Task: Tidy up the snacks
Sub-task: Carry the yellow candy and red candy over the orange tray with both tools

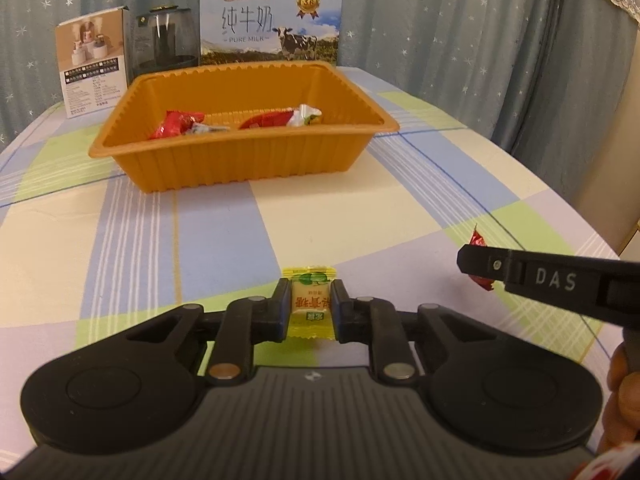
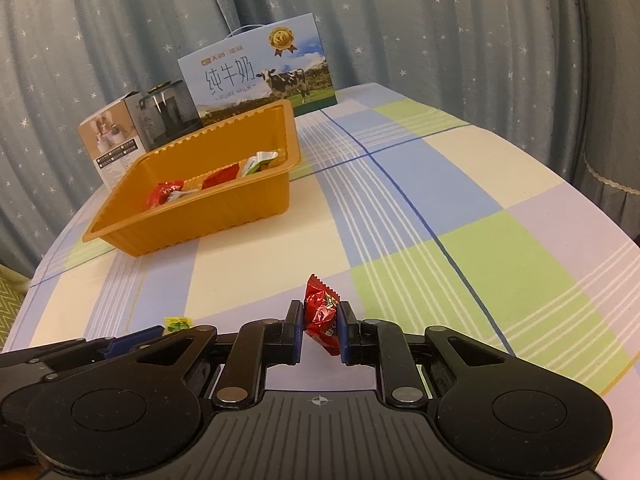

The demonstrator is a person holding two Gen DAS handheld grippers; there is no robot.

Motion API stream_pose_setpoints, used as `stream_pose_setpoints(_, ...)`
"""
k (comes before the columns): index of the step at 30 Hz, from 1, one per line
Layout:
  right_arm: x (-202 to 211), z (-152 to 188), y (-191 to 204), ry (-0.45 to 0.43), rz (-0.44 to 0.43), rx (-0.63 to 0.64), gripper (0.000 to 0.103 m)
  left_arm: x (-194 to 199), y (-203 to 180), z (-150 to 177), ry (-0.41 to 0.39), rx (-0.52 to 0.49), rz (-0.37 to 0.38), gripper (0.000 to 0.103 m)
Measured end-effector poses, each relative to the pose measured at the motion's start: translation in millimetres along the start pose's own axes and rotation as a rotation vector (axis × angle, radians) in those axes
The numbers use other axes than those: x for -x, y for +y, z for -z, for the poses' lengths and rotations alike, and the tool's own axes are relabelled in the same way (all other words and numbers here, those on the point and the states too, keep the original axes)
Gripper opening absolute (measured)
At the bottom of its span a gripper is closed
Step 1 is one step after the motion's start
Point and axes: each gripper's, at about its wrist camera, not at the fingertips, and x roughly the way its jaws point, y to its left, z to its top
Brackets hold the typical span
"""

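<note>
My left gripper [image 1: 310, 300] is shut on a yellow wrapped candy [image 1: 309, 301] low over the checked tablecloth. My right gripper [image 2: 320, 322] is shut on a red wrapped candy [image 2: 321, 314], its wrapper sticking up above the pads. In the left wrist view the right gripper [image 1: 466, 258] reaches in from the right with the red candy [image 1: 478, 239] showing above and below its finger. The yellow candy [image 2: 178, 324] peeks out beside the left gripper's arm in the right wrist view. An orange plastic tray [image 1: 240, 160] [image 2: 192, 224] stands farther back, holding red and white-green wrapped snacks [image 1: 180, 124].
Behind the tray stand a pure milk carton box [image 1: 270, 26] [image 2: 260, 76], a dark glass jar [image 1: 166, 40] and a small product box [image 1: 94, 64]. Star-patterned curtains hang behind. The table [image 2: 520, 240] edge curves away at the right. A hand [image 1: 620, 400] shows at the lower right.
</note>
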Motion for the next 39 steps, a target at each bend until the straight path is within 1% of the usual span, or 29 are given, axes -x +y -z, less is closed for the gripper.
stream_pose_setpoints(3, 3.4, -3.1, 7.7, -0.012, -0.022, 0.021, 0.018, 10.2, 4.2, -5.9, -0.024, 0.007, -0.013, 0.018)
stream_pose_setpoints(9, 11.4, -17.2, 27.3, -0.068, -0.061, 0.09, 0.018, 32.1, 12.2, -24.1, -0.087, 0.018, -0.041, 0.018)
stream_pose_setpoints(19, 16.0, -48.7, 48.7, -0.125, -0.108, 0.128, 0.018, 47.6, 29.2, -55.9, -0.149, 0.045, -0.046, 0.018)
stream_pose_setpoints(23, 13.8, -60.2, 58.5, -0.153, -0.13, 0.156, 0.018, 45.9, 36.6, -69.1, -0.168, 0.044, -0.051, 0.018)
stream_pose_setpoints(29, 0.4, -78.1, 65.7, -0.179, -0.139, 0.17, 0.018, 34.5, 49.7, -88.8, -0.191, 0.062, -0.059, 0.018)
stream_pose_setpoints(36, -22.2, -101.1, 75.7, -0.221, -0.159, 0.221, 0.018, 14.7, 62.9, -108.0, -0.201, 0.069, -0.06, 0.018)
stream_pose_setpoints(39, -37.0, -110.4, 74.3, -0.212, -0.155, 0.202, 0.018, 4.2, 69.5, -114.8, -0.193, 0.084, -0.054, 0.018)
